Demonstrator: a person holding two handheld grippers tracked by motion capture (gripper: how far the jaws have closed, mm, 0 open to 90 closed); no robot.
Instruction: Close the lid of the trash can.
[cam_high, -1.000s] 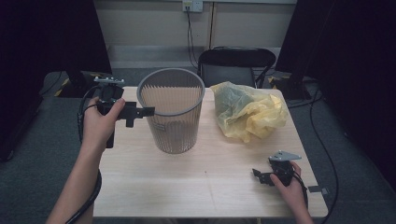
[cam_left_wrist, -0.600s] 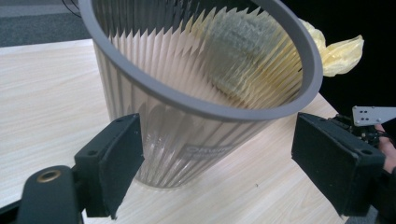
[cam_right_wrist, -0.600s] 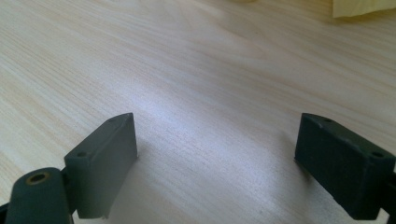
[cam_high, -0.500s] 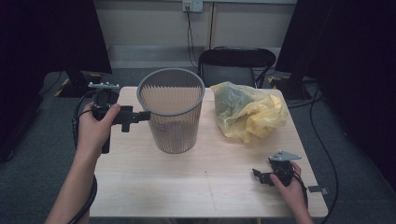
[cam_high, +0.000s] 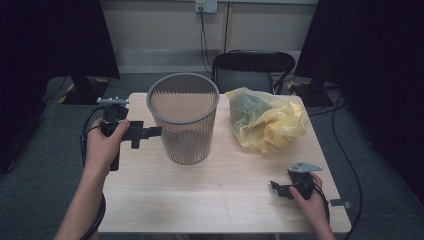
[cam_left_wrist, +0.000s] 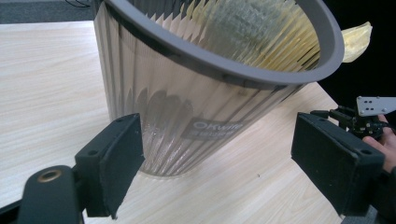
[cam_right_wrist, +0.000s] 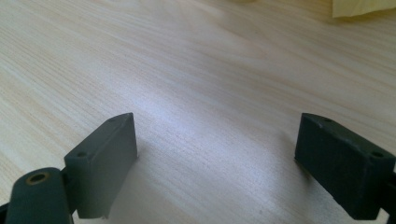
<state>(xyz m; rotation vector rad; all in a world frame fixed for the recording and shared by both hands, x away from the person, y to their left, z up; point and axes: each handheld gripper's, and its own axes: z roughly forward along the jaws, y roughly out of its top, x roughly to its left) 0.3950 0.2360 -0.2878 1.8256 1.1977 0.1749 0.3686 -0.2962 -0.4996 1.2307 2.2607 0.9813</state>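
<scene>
Grey ribbed bin (cam_high: 183, 120) faces the left tongs (cam_high: 150, 132), held level, jaws apart.

A black chair (cam_high: 252, 67) stands right behind the light wood counter (cam_high: 220, 200), with a pale wall (cam_high: 165, 25) farther behind it, grey floor (cam_high: 40, 165) around it, and dark curtains (cam_high: 50, 35) at both sides.

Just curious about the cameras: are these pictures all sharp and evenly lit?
High view: dim and soft, room edges nearly black. Left gripper view: the bin is sharp, with pale sheen on its ribs. Right gripper view: bright glare on the table, far grain blurred.
</scene>
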